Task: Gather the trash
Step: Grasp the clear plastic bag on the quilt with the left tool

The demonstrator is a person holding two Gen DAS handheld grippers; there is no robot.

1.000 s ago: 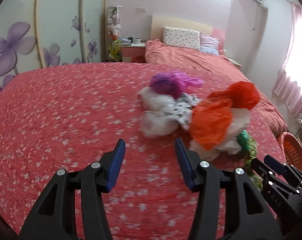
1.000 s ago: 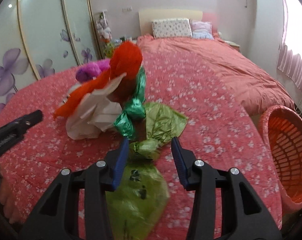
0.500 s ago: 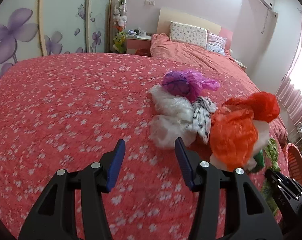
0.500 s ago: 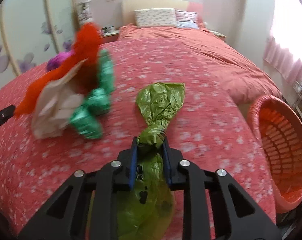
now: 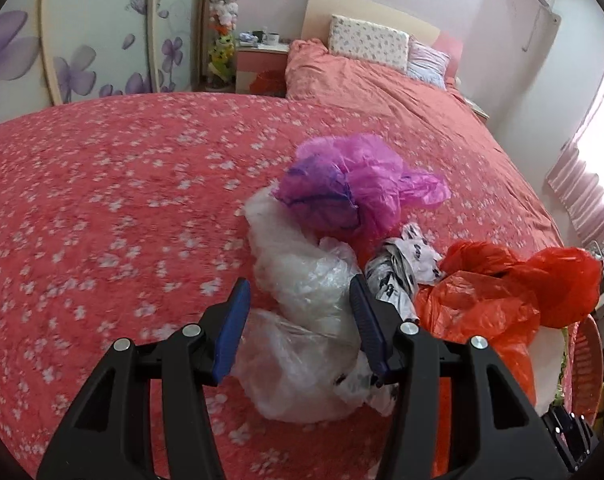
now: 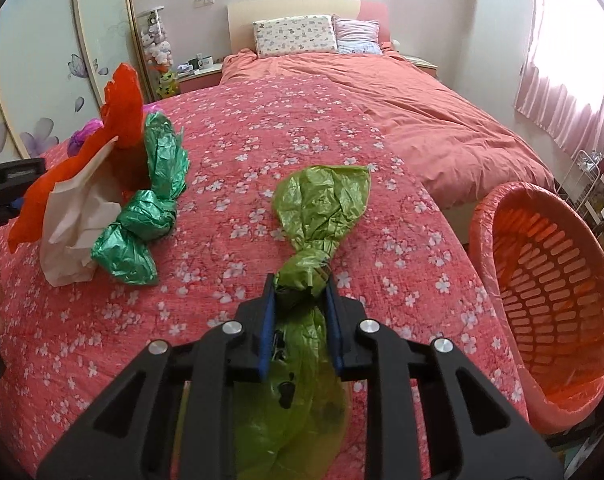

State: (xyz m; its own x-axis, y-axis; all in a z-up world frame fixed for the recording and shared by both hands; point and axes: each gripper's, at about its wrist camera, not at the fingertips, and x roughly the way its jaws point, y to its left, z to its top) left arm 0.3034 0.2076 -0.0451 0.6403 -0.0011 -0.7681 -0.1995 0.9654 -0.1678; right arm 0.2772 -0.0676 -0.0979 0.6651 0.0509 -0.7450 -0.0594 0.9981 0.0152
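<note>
Pinching the green bag [image 6: 302, 280] at its knot, the right gripper [image 6: 300, 312] has it near the basket [image 6: 542, 280] at right — ready to drop — while the left gripper [image 5: 298, 320], wide open, straddles a clear bag [image 5: 302, 276].

Red bedspread [image 6: 262, 128] with white blossoms — lime-green bag [image 6: 322, 204], orange basket [image 6: 550, 280].

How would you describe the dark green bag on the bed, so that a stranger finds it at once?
Start at the red flowered bedspread and find the pile of bags on its left part in the right wrist view. The dark green bag lies at the pile's right edge, touching a pale paper bag. It is shiny, metallic green and knotted, unlike the dull olive bag in the right gripper.
</note>
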